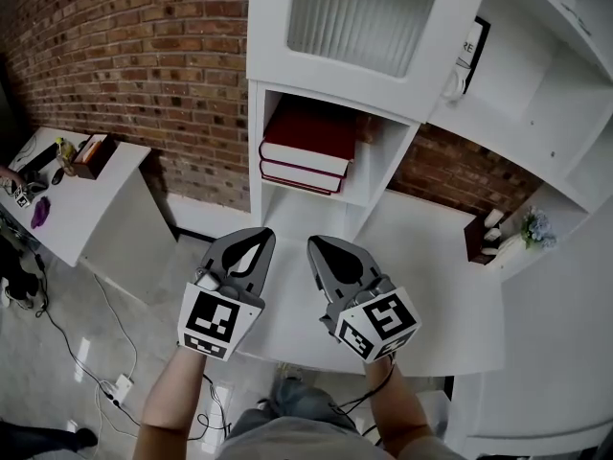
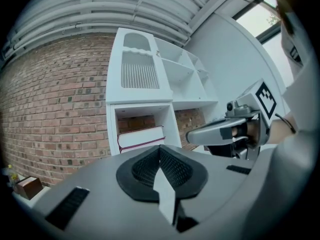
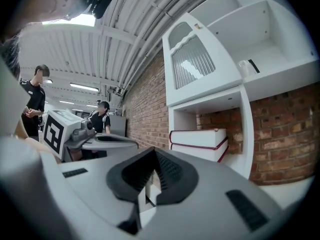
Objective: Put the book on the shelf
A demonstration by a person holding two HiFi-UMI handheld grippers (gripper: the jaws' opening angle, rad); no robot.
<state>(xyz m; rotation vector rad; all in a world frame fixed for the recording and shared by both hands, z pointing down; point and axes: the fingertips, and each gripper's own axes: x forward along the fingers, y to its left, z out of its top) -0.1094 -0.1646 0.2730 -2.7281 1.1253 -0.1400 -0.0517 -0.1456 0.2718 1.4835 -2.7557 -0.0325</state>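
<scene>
flat, even indoor light in the head view, detail sharp, colours muted, the shelf cubby shaded inside. both gripper views bend hard at the edges with black corners, and the near foreground is soft. brightest spots are the ceiling strip lights and a blown-out window.

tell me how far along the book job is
Done, it seems: two books lie stacked flat in the shelf cubby. In hand: nothing; the left gripper and right gripper are both shut and empty, held over the desk. Left: no other book shows on the desk, so probably nothing.
</scene>
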